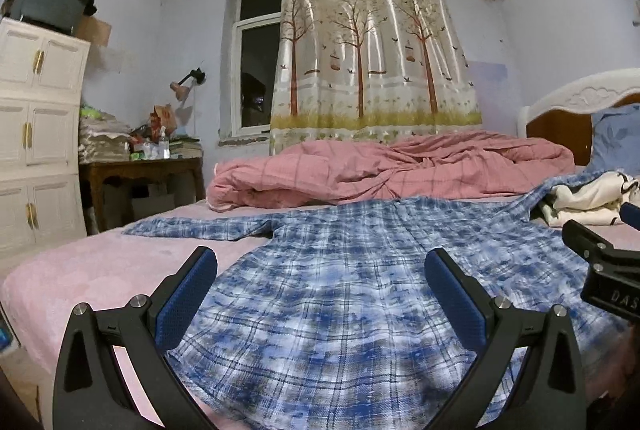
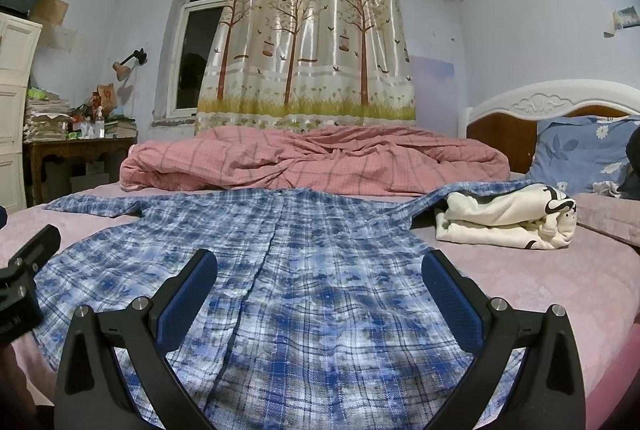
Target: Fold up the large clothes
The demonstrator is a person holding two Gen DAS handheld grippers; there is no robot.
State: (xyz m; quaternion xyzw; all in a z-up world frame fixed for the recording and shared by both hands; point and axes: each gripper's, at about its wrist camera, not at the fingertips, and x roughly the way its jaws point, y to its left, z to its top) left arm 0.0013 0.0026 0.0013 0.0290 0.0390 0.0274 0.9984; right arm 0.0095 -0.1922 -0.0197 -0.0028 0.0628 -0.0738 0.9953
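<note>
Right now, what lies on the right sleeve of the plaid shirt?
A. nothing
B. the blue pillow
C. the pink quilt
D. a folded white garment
D: the folded white garment rests on the end of the right sleeve of the plaid shirt; the pink quilt and the blue pillow lie farther back, apart from it.

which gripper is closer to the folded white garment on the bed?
Right. The right gripper hovers over the plaid shirt, garment just ahead to its right. The left gripper sits farther left.
</note>
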